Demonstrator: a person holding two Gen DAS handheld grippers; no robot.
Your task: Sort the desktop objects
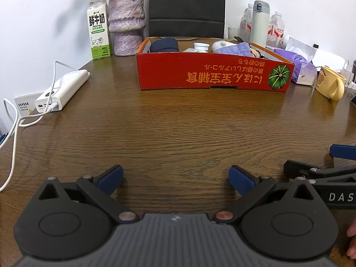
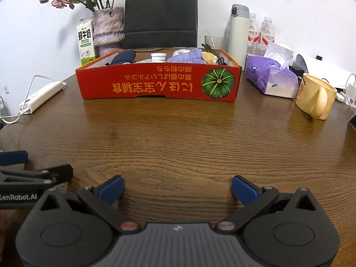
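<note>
Red cardboard box [image 1: 211,71] sits toward the table's [image 1: 155,129] far edge; left gripper [image 1: 175,178] and right gripper [image 2: 176,188] hover level near its front edge, both spread wide, empty.

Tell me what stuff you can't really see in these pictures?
- Bottom of the red box: both views, its front wall hides whatever lies low inside.
- Dark blue thing in the box: left view, only its top shows.
- Water bottles: right view, partly behind the flask and tissue pack.
- Milk carton: small print too tiny to read.
- Right tool: left view, cut off by the edge.
</note>
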